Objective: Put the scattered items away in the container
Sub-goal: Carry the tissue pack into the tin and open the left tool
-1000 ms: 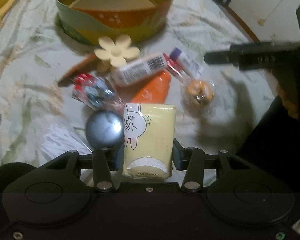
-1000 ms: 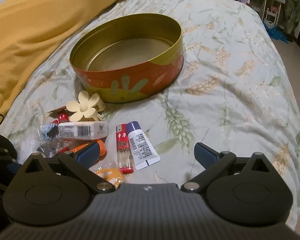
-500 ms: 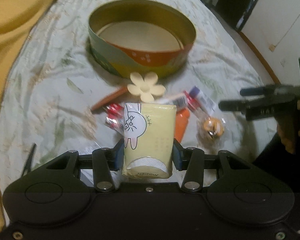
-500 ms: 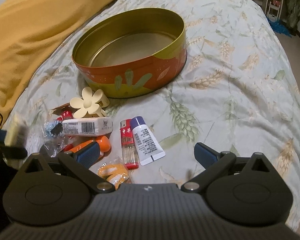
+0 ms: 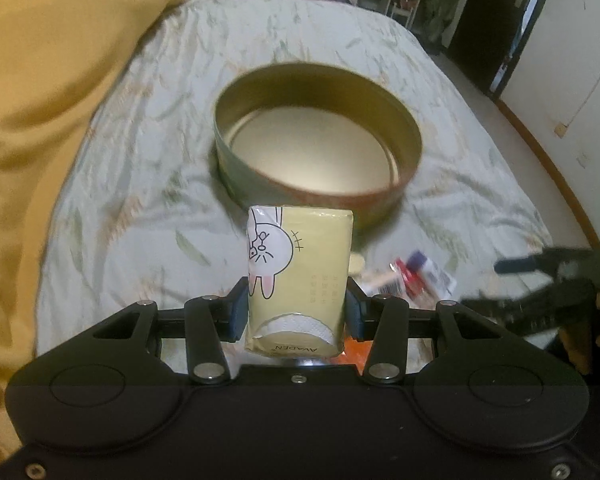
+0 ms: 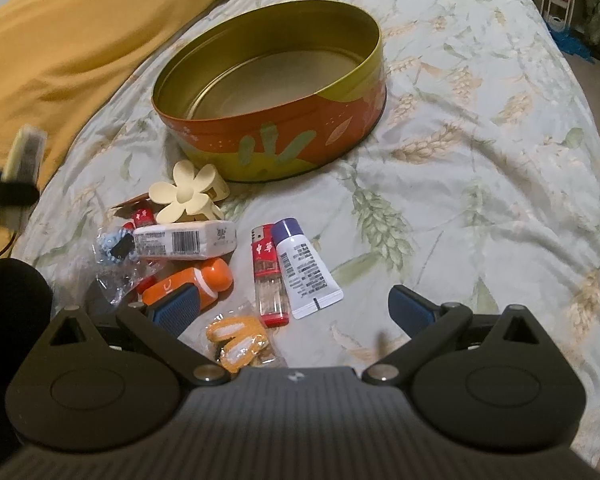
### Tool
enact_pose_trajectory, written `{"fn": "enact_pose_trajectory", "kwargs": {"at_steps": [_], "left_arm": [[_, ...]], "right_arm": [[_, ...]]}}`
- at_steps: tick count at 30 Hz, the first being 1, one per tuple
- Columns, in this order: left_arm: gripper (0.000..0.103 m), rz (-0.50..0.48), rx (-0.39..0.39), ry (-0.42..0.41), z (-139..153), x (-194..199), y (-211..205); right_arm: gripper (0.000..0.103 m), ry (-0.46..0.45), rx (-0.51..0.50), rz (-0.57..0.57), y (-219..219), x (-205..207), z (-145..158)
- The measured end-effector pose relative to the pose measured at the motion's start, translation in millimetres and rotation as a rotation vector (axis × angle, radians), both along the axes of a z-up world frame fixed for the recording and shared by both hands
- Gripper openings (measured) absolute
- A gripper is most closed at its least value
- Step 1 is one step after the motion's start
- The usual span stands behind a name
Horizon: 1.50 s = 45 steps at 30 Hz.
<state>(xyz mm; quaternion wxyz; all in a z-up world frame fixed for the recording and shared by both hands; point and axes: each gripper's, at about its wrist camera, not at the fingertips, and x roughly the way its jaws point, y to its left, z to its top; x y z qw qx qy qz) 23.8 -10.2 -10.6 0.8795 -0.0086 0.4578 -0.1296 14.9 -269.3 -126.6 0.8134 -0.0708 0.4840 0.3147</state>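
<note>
The left gripper (image 5: 296,312) is clamping a yellow tissue pack (image 5: 300,276) between its fingers (image 5: 236,314), which are closed to the pack's width and pressing on its two long sides. The pack is sitting with its long axis running straight ahead along the fingers, the torn opening and brand label at the near end by the gripper body, the rabbit print toward the far end. It is being held above the bed (image 5: 148,184), and its far end is overlapping the near wall of the round tin (image 5: 320,184) lying ahead of the fingertips. The tin is standing upright with its mouth open, and nothing is showing inside it but its bare gold floor.

The right gripper (image 6: 296,308) is hanging with its fingers (image 6: 410,308) spread wide and gripping nothing. Between and just ahead of them are lying a red lighter (image 6: 268,276) and a white tube (image 6: 304,268), side by side, long axes pointing roughly away toward the tin, the tube's purple cap at the far end. A small orange packet (image 6: 238,342) is lying close in by the gripper body. By the left fingertip are resting an orange bottle (image 6: 188,284), a white barcoded pack (image 6: 184,240) lying crosswise, a crinkled clear wrapper (image 6: 116,252) and, farther ahead, a cream flower hair clip (image 6: 190,196) near the tin's wall.
</note>
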Motion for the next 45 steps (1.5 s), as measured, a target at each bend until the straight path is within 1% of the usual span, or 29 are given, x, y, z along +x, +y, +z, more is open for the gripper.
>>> {"fn": "enact_pose_trajectory", "kwargs": {"at_steps": [11, 16, 20, 23, 27, 32, 34, 36, 37, 38, 39, 40, 41, 42, 45], "left_arm": [[0.044, -0.004, 0.032, -0.074, 30.7, 36.5, -13.2], [0.044, -0.021, 0.047, -0.084, 36.0, 58.9, -24.9], [0.044, -0.037, 0.056, -0.082, 35.8, 80.0, -37.4], [0.044, -0.039, 0.057, -0.070, 33.4, 99.0, -46.5], [0.044, -0.041, 0.060, -0.065, 27.3, 122.1, -59.6], [0.044, -0.039, 0.062, -0.036, 13.7, 150.2, -74.5], [0.044, -0.037, 0.055, -0.029, 10.6, 161.5, -78.6], [0.046, -0.043, 0.050, -0.023, 9.7, 172.7, -83.6], [0.054, -0.053, 0.043, -0.024, 9.4, 177.7, -86.3], [0.065, -0.056, 0.035, -0.032, 9.5, 180.8, -87.5], [0.093, -0.044, 0.030, -0.055, 10.4, 182.6, -87.1], [0.103, -0.020, 0.029, -0.091, 12.1, 181.9, -84.9], [0.103, 0.004, 0.029, -0.124, 14.1, 179.4, -82.4], [0.103, 0.016, 0.030, -0.123, 15.2, 179.1, -79.4], [0.103, -0.011, -0.005, -0.069, 13.1, 176.6, -65.1]], "right_arm": [[0.103, 0.037, 0.023, 0.070, 3.6, -5.5, -1.9], [0.103, 0.029, -0.029, 0.126, 12.5, -13.0, -6.9], [0.103, 0.035, -0.044, 0.190, 19.5, -20.1, -9.9], [0.103, 0.045, -0.045, 0.196, 20.1, -19.6, -11.8], [0.103, 0.092, -0.028, 0.204, 19.9, -16.6, -15.5], [0.103, 0.157, -0.015, 0.221, 21.3, -13.9, -21.4], [0.100, 0.171, -0.013, 0.226, 22.0, -13.8, -22.9], [0.089, 0.173, -0.023, 0.214, 22.2, -12.2, -25.2], [0.087, 0.176, -0.029, 0.208, 22.7, -11.3, -26.3], [0.085, 0.177, -0.035, 0.205, 23.0, -10.6, -27.5], [0.083, 0.179, -0.039, 0.207, 23.6, -10.4, -28.5], [0.083, 0.182, -0.041, 0.210, 24.2, -10.0, -29.3], [0.083, 0.183, -0.046, 0.210, 24.6, -9.6, -30.2], [0.083, 0.184, -0.050, 0.210, 25.1, -9.7, -30.7], [0.082, 0.179, -0.051, 0.212, 25.2, -10.4, -30.7]]}}
